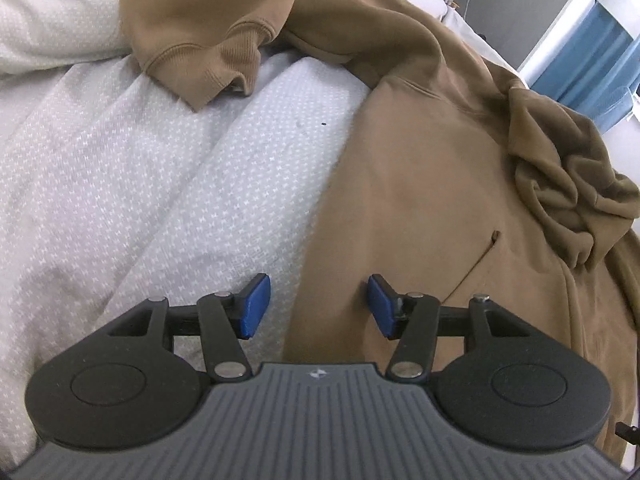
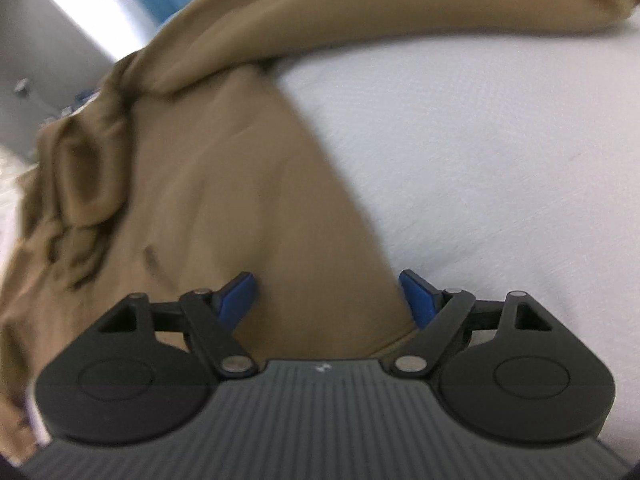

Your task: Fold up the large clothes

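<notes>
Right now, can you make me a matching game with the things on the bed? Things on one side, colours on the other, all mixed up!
Things:
1. soft hooded sweatshirt
2. dotted bed cover
3. flat gripper pads
4. curtain by the wall

Colours:
A. dark blue
B. pale grey-white
C. teal blue
D. tan brown

Pairs: 1-D, 2-B, 3-A, 4-C

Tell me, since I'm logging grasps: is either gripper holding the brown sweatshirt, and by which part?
Neither. The left gripper and right gripper are both open over the sweatshirt, nothing pinched.
</notes>
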Action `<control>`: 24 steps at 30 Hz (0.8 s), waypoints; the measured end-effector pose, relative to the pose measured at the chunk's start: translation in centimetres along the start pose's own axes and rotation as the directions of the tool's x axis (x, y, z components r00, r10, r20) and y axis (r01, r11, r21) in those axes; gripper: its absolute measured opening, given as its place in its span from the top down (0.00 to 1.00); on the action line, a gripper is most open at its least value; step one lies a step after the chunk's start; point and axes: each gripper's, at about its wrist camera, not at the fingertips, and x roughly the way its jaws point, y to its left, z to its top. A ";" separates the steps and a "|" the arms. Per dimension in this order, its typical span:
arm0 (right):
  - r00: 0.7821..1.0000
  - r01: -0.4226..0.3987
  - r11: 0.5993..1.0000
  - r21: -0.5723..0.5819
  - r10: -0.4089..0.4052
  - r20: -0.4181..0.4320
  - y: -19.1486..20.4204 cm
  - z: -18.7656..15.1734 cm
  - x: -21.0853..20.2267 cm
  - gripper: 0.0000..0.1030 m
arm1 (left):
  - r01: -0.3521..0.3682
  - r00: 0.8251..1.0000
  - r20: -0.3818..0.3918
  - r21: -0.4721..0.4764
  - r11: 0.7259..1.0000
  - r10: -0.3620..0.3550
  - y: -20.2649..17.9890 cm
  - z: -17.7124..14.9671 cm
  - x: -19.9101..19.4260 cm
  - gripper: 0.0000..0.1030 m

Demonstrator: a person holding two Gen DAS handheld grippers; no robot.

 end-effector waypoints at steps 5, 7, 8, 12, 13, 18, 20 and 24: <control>0.986 -0.162 0.984 -0.073 0.160 -0.043 1.1 -0.8 -1.2 0.25 | 0.082 0.996 -0.021 -0.021 0.996 -0.083 -0.1 -0.6 -0.3 0.43; 0.988 -0.146 0.979 -0.142 0.138 -0.064 1.9 -1.2 -1.1 0.30 | 0.073 0.997 -0.011 -0.002 0.997 -0.073 -0.7 -1.1 -0.7 0.44; 0.992 -0.122 0.980 -0.159 0.113 -0.063 2.0 -1.5 -1.2 0.37 | 0.058 0.998 -0.005 0.016 0.998 -0.058 -1.1 -1.3 -0.8 0.49; 0.997 -0.064 0.975 -0.215 0.053 -0.053 2.8 -1.6 -1.3 0.58 | 0.063 0.998 0.018 0.042 0.997 -0.064 -1.2 -1.1 -1.6 0.78; 0.997 -0.065 0.973 -0.223 0.055 -0.049 2.1 -1.8 -2.4 0.67 | 0.073 0.997 0.027 0.045 0.996 -0.074 -1.0 -1.0 -2.0 0.81; 0.996 -0.090 0.965 -0.245 0.088 -0.018 2.2 -1.0 -5.7 0.88 | 0.126 0.990 0.053 0.032 0.992 -0.127 -0.3 -0.1 -4.5 0.87; 0.994 -0.104 0.959 -0.264 0.108 0.001 1.8 0.1 -7.7 0.88 | 0.139 0.989 0.050 0.018 0.990 -0.140 0.1 0.3 -5.5 0.87; 0.989 -0.148 0.951 -0.273 0.150 -0.014 1.0 1.6 -10.9 0.89 | 0.133 0.989 0.063 0.034 0.991 -0.135 0.3 0.8 -7.3 0.91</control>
